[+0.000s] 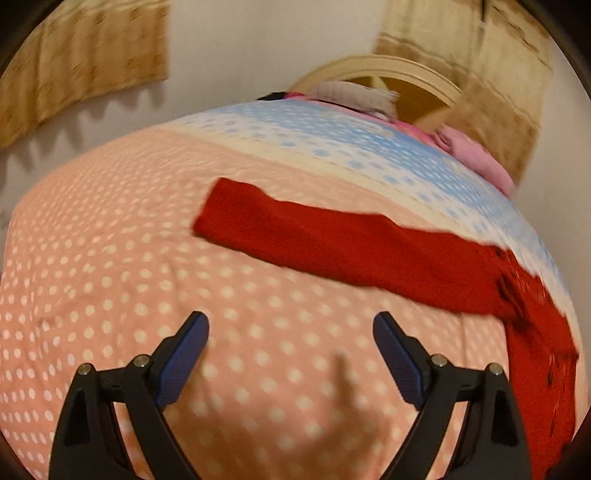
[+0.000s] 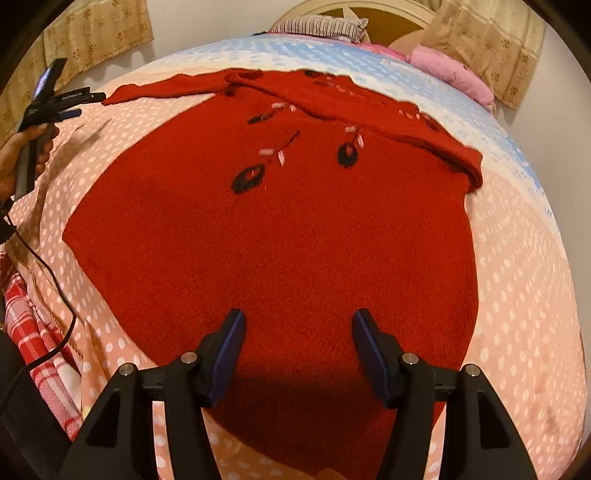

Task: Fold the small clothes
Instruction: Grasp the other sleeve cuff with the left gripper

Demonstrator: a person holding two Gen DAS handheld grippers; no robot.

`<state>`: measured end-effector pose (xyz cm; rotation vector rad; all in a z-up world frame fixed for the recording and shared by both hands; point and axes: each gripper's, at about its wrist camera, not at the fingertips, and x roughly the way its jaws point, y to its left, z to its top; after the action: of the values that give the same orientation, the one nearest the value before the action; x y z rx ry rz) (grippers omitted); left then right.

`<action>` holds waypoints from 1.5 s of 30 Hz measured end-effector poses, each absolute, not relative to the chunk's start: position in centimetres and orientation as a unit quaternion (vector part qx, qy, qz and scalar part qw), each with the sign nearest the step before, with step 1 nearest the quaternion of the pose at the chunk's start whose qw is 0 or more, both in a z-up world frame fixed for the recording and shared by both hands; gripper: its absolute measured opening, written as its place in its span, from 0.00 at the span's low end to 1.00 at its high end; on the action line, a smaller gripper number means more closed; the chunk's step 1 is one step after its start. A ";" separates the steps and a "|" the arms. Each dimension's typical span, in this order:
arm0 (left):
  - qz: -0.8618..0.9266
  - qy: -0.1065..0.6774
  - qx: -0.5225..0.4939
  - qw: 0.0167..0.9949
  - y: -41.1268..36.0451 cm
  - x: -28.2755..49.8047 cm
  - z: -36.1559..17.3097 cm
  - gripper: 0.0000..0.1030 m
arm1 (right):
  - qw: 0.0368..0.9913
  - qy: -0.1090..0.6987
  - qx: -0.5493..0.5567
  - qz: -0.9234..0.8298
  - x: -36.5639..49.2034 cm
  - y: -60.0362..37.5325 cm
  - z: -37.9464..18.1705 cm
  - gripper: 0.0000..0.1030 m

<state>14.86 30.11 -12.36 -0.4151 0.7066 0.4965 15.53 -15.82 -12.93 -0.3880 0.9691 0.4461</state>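
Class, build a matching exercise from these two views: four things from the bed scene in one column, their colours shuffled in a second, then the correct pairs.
Things:
1. sweater
2. pillow
3. curtain
4. pads of the right tongs

Colours:
A. pink
B. blue
C. red
D. tan

Pairs: 1-C, 2-A, 3-D, 4-B

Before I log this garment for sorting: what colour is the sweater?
Red, with black and pink motifs; the sweater shows best in the right wrist view.
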 end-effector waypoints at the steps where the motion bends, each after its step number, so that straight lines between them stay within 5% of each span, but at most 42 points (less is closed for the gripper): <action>1: 0.245 0.338 -0.205 0.885 30.5 14.9 -12.4 0.90 | 0.845 0.453 -0.186 0.213 15.7 -15.4 -12.7 0.60; 22: 0.224 0.291 -0.392 0.843 38.2 17.6 -13.6 0.73 | 0.865 0.397 -0.120 0.283 21.8 -8.2 -11.2 0.60; 37: 0.232 0.261 -0.409 0.843 40.0 18.7 -15.3 0.63 | 0.874 0.385 -0.094 0.282 22.1 -7.2 -13.6 0.64; 40: 0.241 0.261 -0.405 0.843 40.1 18.7 -15.2 0.49 | 0.876 0.381 -0.093 0.282 22.0 -7.3 -13.8 0.67; 42: 0.236 0.267 -0.414 0.838 40.3 18.7 -15.5 0.15 | 0.877 0.377 -0.098 0.281 21.8 -7.2 -13.9 0.68; 45: 0.233 0.274 -0.423 0.832 40.6 18.5 -15.8 0.08 | 0.877 0.375 -0.106 0.281 21.6 -7.0 -14.0 0.70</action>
<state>18.47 40.57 -15.82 -0.8968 0.5819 0.4932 21.60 -7.05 -14.03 -0.2218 0.7817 0.5869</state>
